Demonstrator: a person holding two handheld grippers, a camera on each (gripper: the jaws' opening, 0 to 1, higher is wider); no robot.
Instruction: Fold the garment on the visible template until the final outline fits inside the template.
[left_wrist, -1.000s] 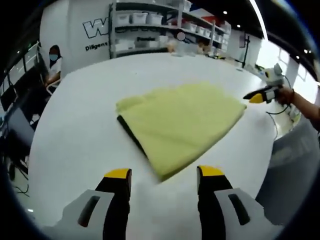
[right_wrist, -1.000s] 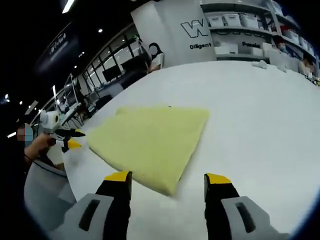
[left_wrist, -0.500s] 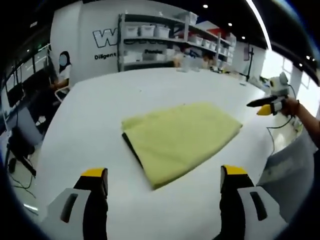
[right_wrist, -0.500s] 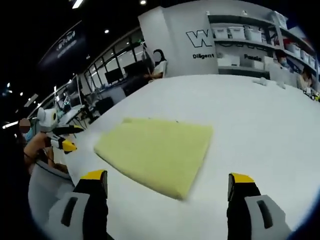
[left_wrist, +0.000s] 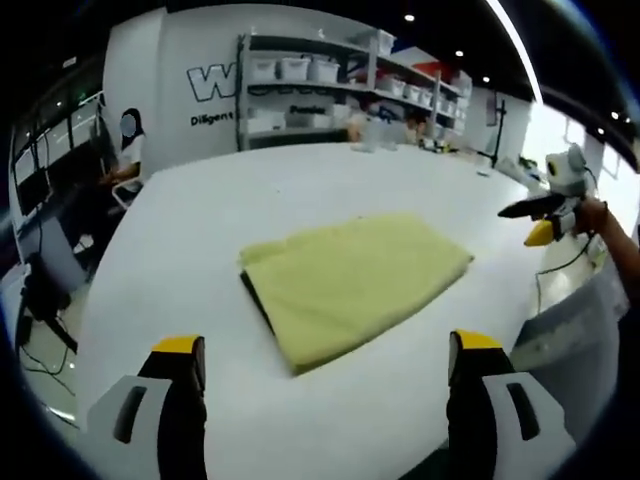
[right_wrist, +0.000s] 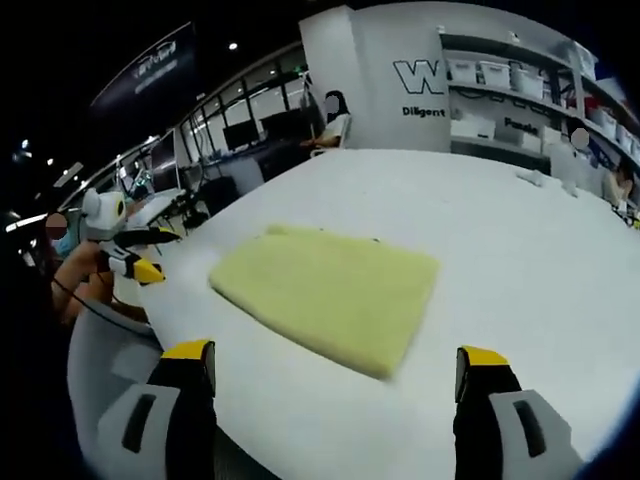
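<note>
A yellow garment (left_wrist: 352, 282) lies folded flat on the white table (left_wrist: 210, 220), with a dark strip of the template (left_wrist: 256, 297) showing along its left edge. My left gripper (left_wrist: 328, 352) is open, short of the garment and holding nothing. In the right gripper view the same garment (right_wrist: 330, 293) lies ahead, and my right gripper (right_wrist: 335, 360) is open and off the cloth. The right gripper (left_wrist: 538, 218) also shows at the right of the left gripper view, held by a hand. The left gripper (right_wrist: 135, 258) shows at the left of the right gripper view.
Shelving with white bins (left_wrist: 300, 80) stands behind the table. A seated person (left_wrist: 125, 150) is at the far left. The table's front edge (right_wrist: 300, 440) runs just under my jaws. Loose items (right_wrist: 540, 178) lie far across the table.
Both grippers went from narrowly open to wide open and drew back from the garment's near corner. The garment has stayed flat on the table.
</note>
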